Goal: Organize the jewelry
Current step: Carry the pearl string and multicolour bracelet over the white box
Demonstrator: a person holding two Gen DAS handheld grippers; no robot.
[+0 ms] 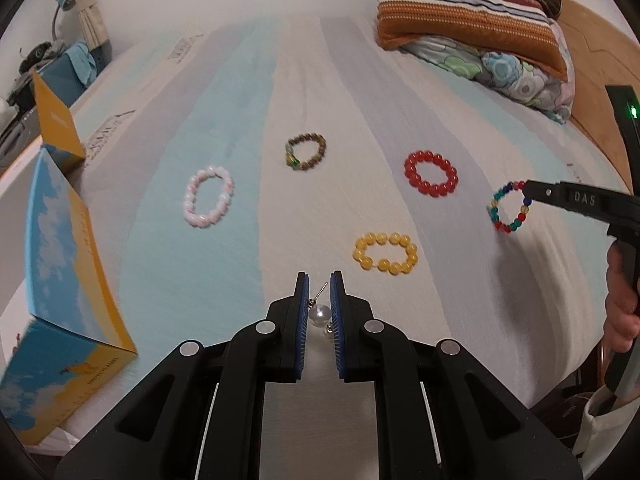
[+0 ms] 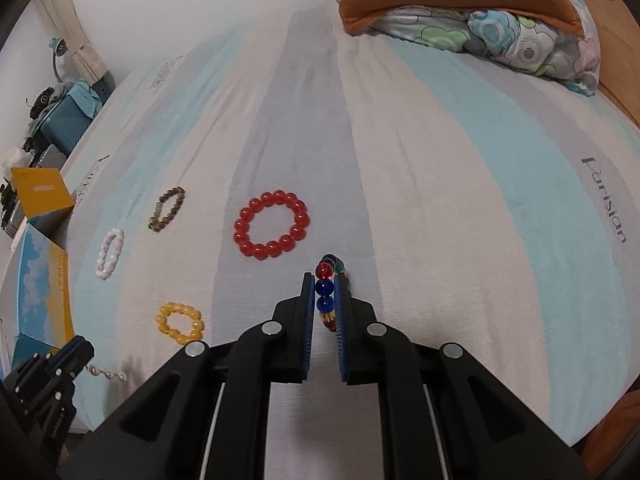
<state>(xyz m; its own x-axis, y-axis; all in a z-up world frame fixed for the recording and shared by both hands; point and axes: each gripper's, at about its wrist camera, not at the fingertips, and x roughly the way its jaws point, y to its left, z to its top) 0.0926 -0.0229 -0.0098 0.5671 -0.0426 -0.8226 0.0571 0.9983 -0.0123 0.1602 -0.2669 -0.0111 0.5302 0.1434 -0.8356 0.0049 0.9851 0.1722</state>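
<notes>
Leftmost, an open blue-and-yellow box [image 1: 60, 292] sits at the bed's edge, on the striped sheet [image 1: 248, 120]. Next comes the pink bracelet [image 1: 209, 196], then the brown bracelet [image 1: 306, 151] farther back. Nearer the camera, the left tool [image 1: 319, 292] is clamped narrow on a pearl earring [image 1: 319, 314], its post sticking up between the blue pads. Just right of it lies the yellow bracelet [image 1: 385, 253], with the red bracelet [image 1: 431, 173] beyond. Farther right, the right tool [image 2: 323, 292] is closed on the multicoloured bracelet [image 2: 325, 287], red and blue beads pinched between its pads and the loop hanging just above the sheet. A hand [image 1: 622, 312] grips that tool's handle. Folded blankets [image 1: 472, 12] are piled at the far right.
</notes>
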